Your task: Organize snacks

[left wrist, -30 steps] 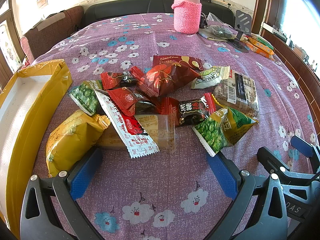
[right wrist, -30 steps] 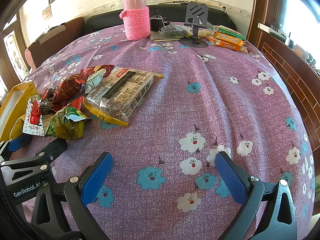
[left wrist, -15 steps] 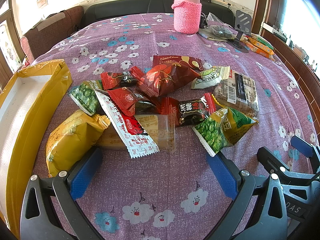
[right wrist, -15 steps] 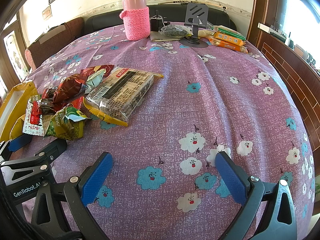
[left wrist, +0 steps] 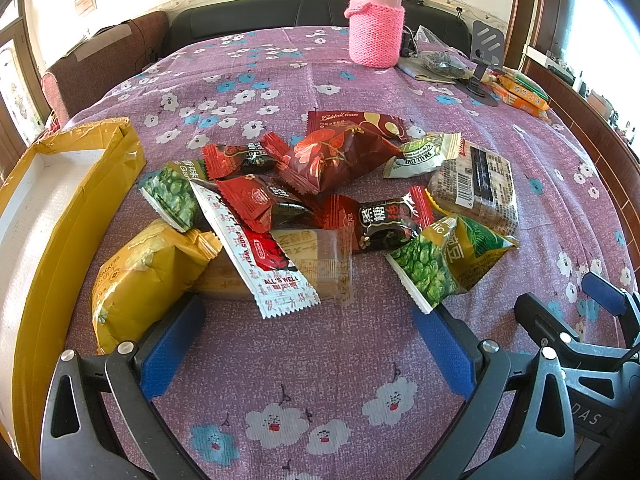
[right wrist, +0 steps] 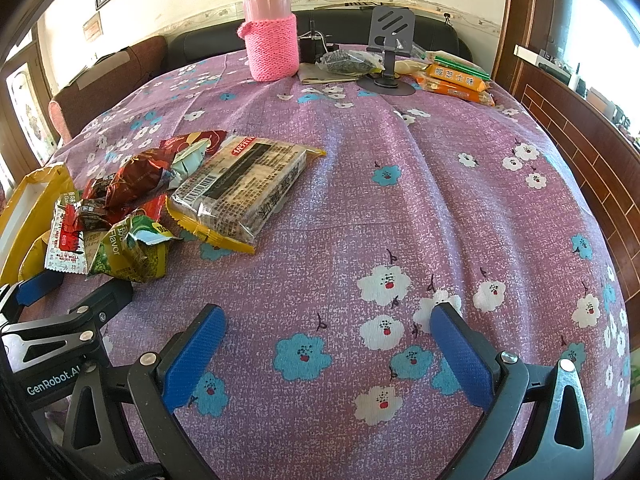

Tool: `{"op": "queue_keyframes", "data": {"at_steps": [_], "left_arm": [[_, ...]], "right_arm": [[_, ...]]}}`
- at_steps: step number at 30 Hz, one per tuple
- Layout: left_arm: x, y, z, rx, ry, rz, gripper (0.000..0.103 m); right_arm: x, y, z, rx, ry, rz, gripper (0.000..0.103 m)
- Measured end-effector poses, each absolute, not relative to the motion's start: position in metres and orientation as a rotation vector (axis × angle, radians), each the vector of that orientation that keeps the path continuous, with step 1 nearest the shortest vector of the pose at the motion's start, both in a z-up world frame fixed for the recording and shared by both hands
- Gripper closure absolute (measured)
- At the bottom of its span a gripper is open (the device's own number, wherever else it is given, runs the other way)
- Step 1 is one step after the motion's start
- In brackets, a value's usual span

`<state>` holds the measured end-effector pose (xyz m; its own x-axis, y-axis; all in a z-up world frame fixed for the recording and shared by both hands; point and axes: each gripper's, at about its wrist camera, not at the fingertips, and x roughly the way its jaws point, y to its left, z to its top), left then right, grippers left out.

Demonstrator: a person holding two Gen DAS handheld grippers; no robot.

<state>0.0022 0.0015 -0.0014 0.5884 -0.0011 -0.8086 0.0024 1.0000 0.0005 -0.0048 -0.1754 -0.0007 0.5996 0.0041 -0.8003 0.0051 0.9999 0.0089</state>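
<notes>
Yellow box point(left wrist: 48, 248) cut off left

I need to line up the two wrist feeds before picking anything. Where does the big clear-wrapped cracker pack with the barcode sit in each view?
Left wrist: cracker pack lies right of centre, at the right edge of the snack pile.
Right wrist: cracker pack lies left of centre, on the pile's right side.
Shared landmark: the pink knit-sleeved flask at the table's far end.

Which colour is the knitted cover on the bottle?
Pink knitted cover; the right wrist view shows it best.
</notes>
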Motion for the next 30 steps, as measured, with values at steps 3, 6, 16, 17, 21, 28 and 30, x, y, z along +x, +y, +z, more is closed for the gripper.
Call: {"op": "queue_keyframes", "data": {"at_steps": [3,6,16,17,21,28,30], "left_arm": [[0.0022,0.0014,-0.0014,0.002,0.942,-0.002,0.000],[0.0023,0.0013,-0.0014,0.002,0.942,-0.002,0.000],[0.0019,0.0012,-0.0003,0.012,0.965,-0.020,0.000],[0.0021,0.0010,-0.0002,0.012,0.969,-0.021,0.000],[0.0031,-0.0003,-0.0001,0.016,0.980,-0.022,0.000],[0.0012,0.0017,0.0005,0.016,0.996,-0.032,0.000],[-0.0023,0.0019,0.0008,0.023,1.003,-0.058,0.000]], "right_arm": [[-0.0045,-0.1757,-0.0006,0.011,0.928,0.000,0.000],[-0.0043,-0.1759,-0.0005,0.011,0.928,0.000,0.000],[-0.0039,-0.1764,-0.0003,0.010,0.929,0.000,0.000],[-0.0039,-0.1766,-0.0003,0.010,0.929,0.000,0.000],[-0.0039,-0.1768,-0.0002,0.010,0.929,0.001,0.000],[-0.0039,-0.1771,-0.0003,0.009,0.929,0.001,0.000],[-0.0039,-0.1773,-0.0003,0.009,0.929,0.001,0.000]]}}
